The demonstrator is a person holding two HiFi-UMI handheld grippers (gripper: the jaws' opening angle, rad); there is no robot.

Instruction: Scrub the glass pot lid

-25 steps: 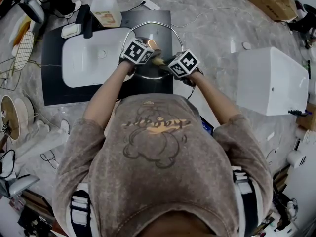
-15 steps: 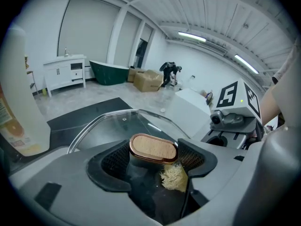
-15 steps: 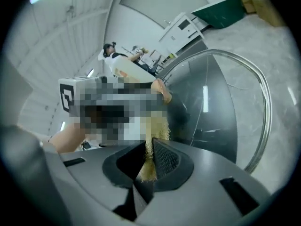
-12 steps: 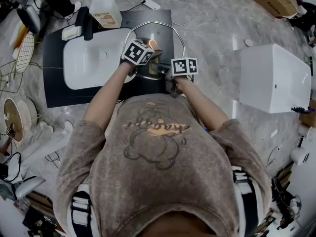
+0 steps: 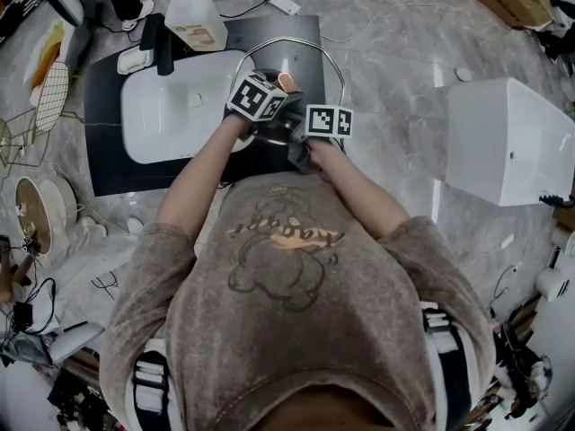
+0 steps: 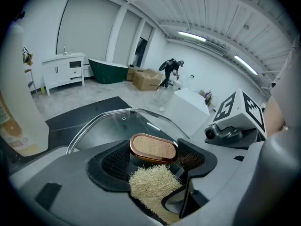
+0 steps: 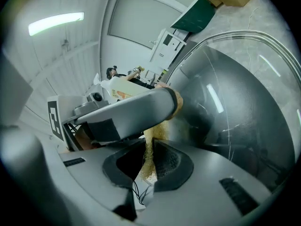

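Left gripper (image 6: 154, 160) clamps a brush (image 6: 153, 147), with the glass lid (image 6: 117, 126) tilted just ahead of its jaws. Right gripper (image 7: 146, 166) faces it, jaws nearly together; whether they grip anything is unclear.

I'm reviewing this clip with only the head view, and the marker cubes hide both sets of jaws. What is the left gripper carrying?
Observer: The left gripper is clamped on a scrubbing brush with a wooden back. Its pale bristles point down.
Operator: And the right one?
Observer: The right gripper has its jaws nearly together on the thin edge of the glass pot lid, holding it tilted.
Operator: Is the brush on the glass?
Observer: In the right gripper view the bristles appear to lie against the lid, right beside the right gripper's jaws.
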